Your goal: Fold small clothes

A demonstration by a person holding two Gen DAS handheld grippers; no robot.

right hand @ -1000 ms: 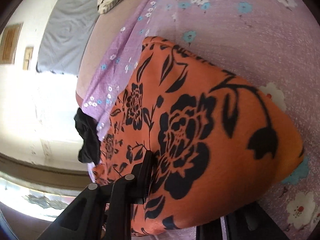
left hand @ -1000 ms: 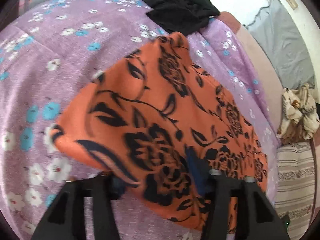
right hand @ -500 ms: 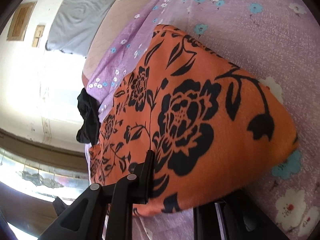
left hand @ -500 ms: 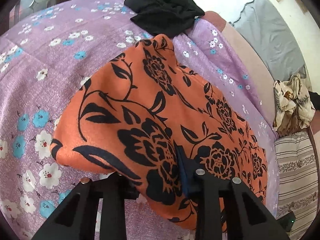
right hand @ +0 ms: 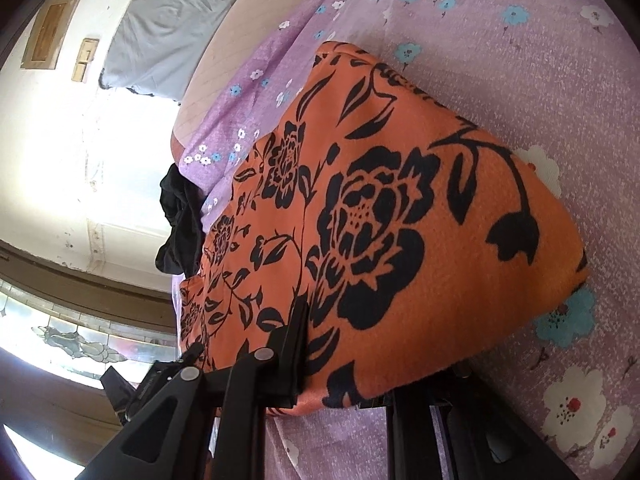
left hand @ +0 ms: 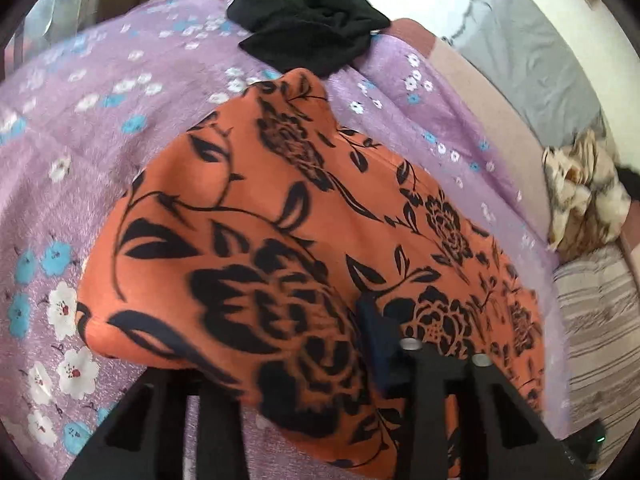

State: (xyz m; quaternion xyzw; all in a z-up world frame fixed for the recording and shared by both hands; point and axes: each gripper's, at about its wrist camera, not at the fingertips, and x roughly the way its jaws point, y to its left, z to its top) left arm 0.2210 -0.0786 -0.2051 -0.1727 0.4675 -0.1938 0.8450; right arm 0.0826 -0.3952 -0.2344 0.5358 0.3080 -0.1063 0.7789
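Left wrist view: left gripper [left hand: 288,384] and right gripper [right hand: 344,360] both clamp the orange cloth's [left hand: 280,216] near edge, lifted off the bedsheet [left hand: 100,112]. Fold just starting (black garment [left hand: 308,36] untouched).

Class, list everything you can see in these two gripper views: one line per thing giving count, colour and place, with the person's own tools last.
orange garment: one, orange with black flowers, lying on the bedspread, near edge in both grippers.
black garment: one, black, crumpled at the bedspread's far end.
bedspread: one, lilac with white and blue flowers, under both garments.
grey cloth: one, grey, against the wall.
patterned cloth: one, cream and brown, bunched beside the bed.
striped cushion: one, beige stripes, beside the bed.
left gripper: one, black, shut on the orange garment.
right gripper: one, black, shut on the orange garment.
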